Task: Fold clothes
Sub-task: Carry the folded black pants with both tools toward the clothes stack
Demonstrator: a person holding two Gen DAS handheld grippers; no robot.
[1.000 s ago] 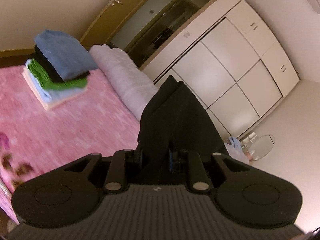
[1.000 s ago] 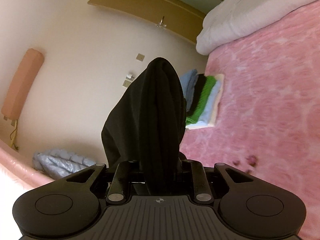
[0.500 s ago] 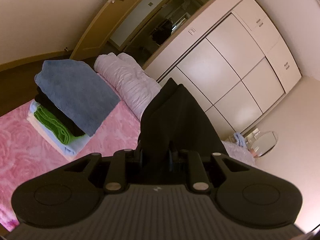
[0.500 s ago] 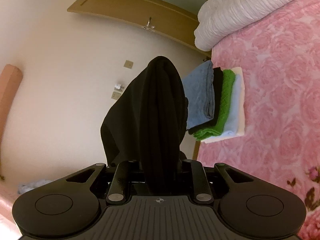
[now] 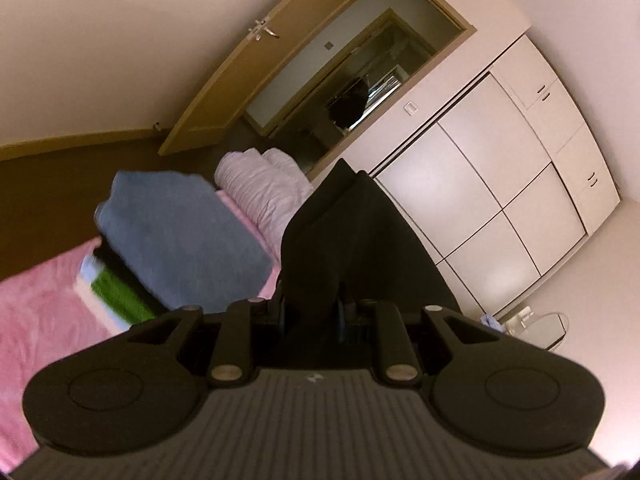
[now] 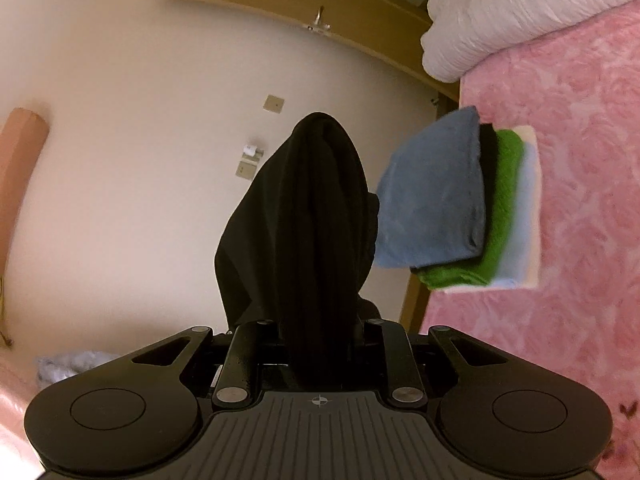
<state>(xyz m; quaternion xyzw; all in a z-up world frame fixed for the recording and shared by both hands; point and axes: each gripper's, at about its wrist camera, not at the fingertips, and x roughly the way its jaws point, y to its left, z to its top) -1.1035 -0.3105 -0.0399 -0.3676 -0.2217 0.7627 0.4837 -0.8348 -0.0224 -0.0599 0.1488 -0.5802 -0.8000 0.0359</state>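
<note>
A black garment (image 5: pixel 352 240) is clamped in my left gripper (image 5: pixel 312 312) and drapes over its fingers, hiding the tips. The same black garment (image 6: pixel 312 216) is clamped in my right gripper (image 6: pixel 320 344), also covering its fingers. A stack of folded clothes, with a blue-grey piece (image 5: pixel 180 236) on top, then black, green, light blue and cream layers, lies on the pink bedspread (image 5: pixel 40 300). In the right wrist view the stack (image 6: pixel 452 200) is just right of the held garment, on the bedspread (image 6: pixel 580 220).
A rolled white quilt (image 5: pixel 264 184) lies at the bed's far end, also in the right wrist view (image 6: pixel 500 12). A wooden door (image 5: pixel 248 80), white wardrobe doors (image 5: pixel 480 200) and a small round glass table (image 5: pixel 544 328) stand beyond. A crumpled pale item (image 6: pixel 72 360) lies low left.
Both grippers, still holding the black garment, have moved closer to the folded stack, which now looks larger and nearer in both views. The grip has not changed.
</note>
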